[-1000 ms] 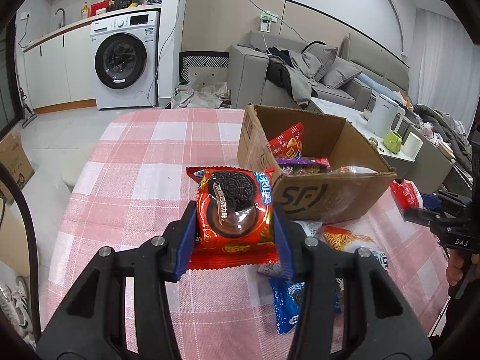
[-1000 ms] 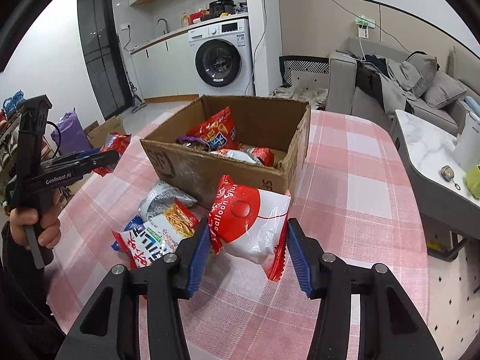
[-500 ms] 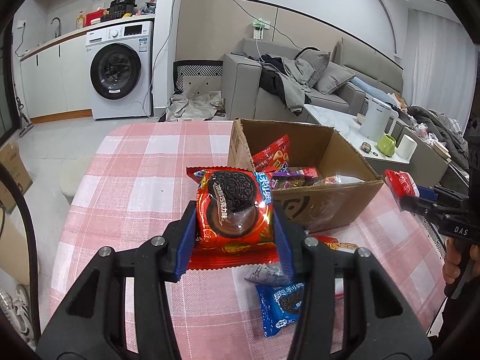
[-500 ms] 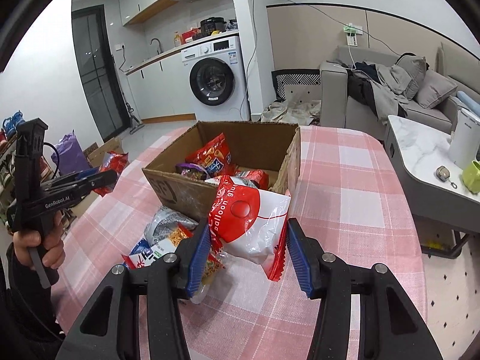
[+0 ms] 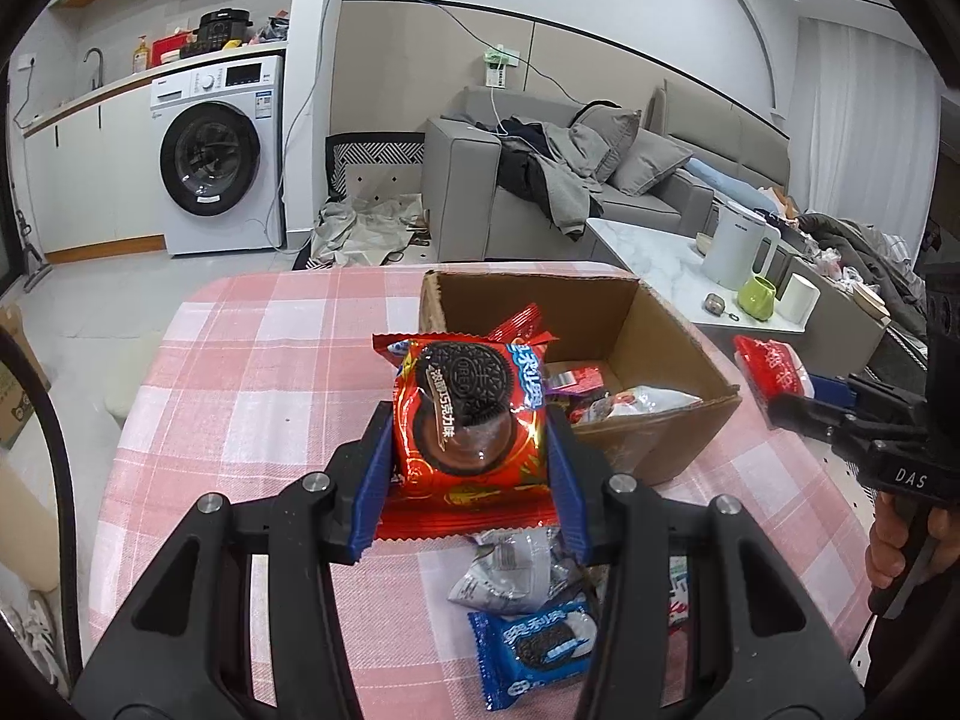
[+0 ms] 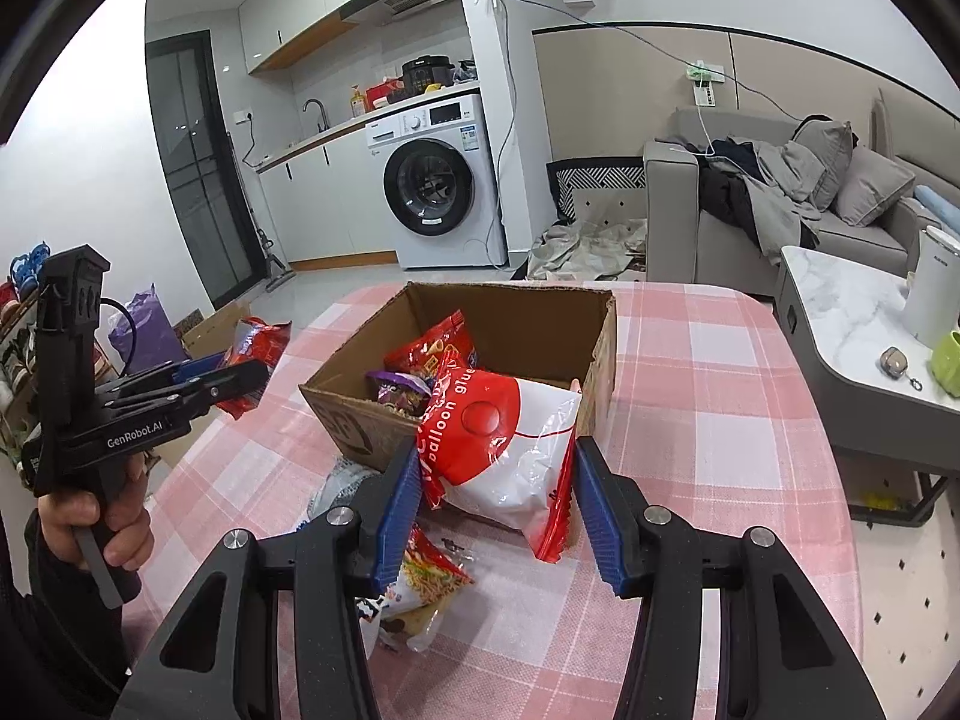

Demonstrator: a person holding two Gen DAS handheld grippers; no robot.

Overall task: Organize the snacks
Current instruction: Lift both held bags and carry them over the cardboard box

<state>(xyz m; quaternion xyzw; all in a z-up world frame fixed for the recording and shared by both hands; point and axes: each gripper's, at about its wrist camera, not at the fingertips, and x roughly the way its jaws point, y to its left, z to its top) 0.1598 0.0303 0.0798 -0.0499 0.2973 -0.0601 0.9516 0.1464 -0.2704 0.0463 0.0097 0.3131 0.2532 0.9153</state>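
Left gripper (image 5: 468, 456) squeezing a red cookie pack (image 5: 468, 414), right gripper (image 6: 498, 498) squeezing a red-and-white bag (image 6: 504, 450), open cardboard box (image 6: 516, 312) just ahead of both

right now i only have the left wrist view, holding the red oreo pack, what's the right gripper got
Observer: The right gripper is shut on a red and white bag printed "balloon glue".
Operator: is it over the box yet
Observer: It is held in front of the cardboard box, near the front wall; I cannot tell if it is over the opening.
Operator: anything left on the table under it
Observer: Yes, a noodle snack packet lies on the checked tablecloth below the right gripper.
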